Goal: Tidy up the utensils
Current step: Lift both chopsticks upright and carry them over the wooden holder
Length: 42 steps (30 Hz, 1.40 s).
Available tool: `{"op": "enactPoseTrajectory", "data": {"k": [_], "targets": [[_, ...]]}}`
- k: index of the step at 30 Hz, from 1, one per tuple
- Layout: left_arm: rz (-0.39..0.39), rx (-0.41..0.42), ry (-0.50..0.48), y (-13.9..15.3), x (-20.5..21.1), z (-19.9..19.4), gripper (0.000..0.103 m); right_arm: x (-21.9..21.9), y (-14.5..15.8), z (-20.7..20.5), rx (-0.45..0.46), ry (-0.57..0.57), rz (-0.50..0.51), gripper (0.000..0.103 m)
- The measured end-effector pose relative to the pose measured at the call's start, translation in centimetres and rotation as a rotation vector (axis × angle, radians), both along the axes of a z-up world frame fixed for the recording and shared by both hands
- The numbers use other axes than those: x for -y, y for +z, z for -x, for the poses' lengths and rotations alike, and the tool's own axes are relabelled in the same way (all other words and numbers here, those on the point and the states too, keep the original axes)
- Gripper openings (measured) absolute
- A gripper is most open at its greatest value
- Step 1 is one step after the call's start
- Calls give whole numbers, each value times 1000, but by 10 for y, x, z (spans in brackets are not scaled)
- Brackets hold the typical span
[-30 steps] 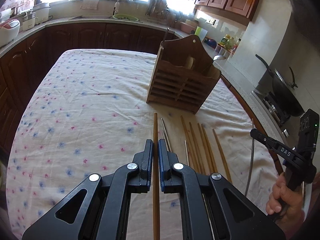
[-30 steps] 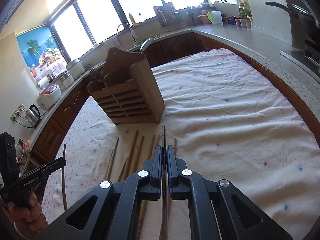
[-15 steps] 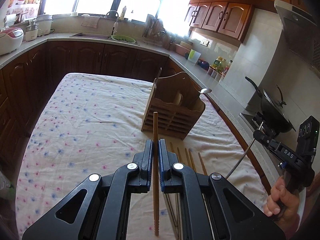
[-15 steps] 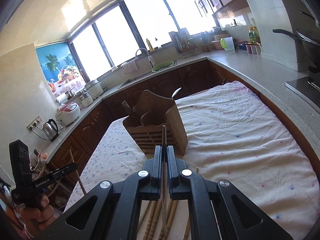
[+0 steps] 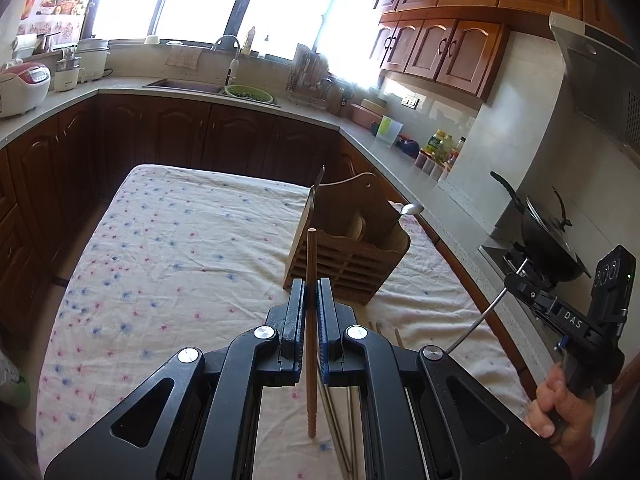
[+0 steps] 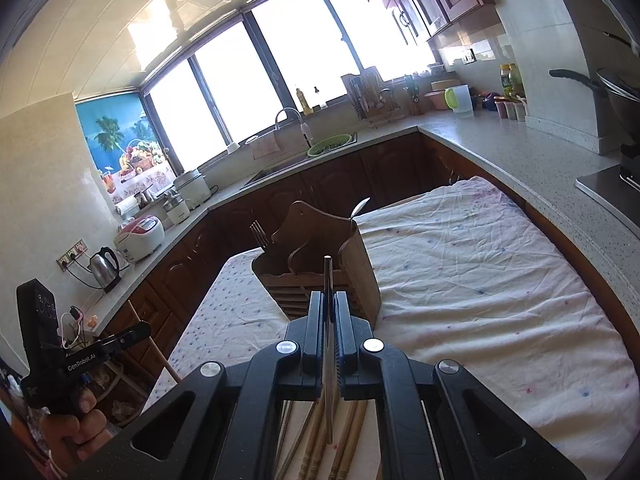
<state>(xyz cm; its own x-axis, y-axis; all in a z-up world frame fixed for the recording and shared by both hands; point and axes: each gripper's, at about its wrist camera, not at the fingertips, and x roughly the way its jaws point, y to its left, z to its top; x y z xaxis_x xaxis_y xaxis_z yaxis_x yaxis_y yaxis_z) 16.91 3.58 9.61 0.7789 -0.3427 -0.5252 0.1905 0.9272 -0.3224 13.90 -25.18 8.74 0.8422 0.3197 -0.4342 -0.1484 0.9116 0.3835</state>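
The left gripper (image 5: 309, 296) is clamped on a wooden chopstick (image 5: 311, 264), which runs straight out between the jaws, its blunt end ahead of the fingertips and its grooved tip hanging back under the tool, above the cloth (image 5: 168, 248). The right gripper (image 6: 330, 312) is closed on a thin metal chopstick (image 6: 328, 280), held the same way, end forward, the rest trailing back beneath the jaws.

The wooden holder (image 5: 352, 248) stands on the cloth just ahead of both tools, a little to the right of the left gripper's line and dead ahead of the right one's. A fork (image 6: 259, 236) sticks up from its left compartment in the right view, and a spoon (image 6: 359, 206) leans out of its far right side.

Below and behind the right gripper lie more chopsticks (image 6: 316, 440), wooden and probably a few metal, though the jaws hide most of them. In the left view the other gripper shows at the right edge, its metal stick slanting down.
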Motion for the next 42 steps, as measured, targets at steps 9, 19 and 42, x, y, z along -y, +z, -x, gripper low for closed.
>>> {"op": "enactPoseTrajectory", "data": {"k": [9, 19, 42], "targets": [[7, 38, 10, 15, -1, -11, 5, 2, 15, -11, 42, -4, -1, 5], [34, 101, 36, 37, -5, -31, 5, 5, 37, -29, 106, -17, -2, 5], [129, 297, 179, 74, 13, -133, 5, -2, 70, -112, 270, -114, 38, 5]]}}
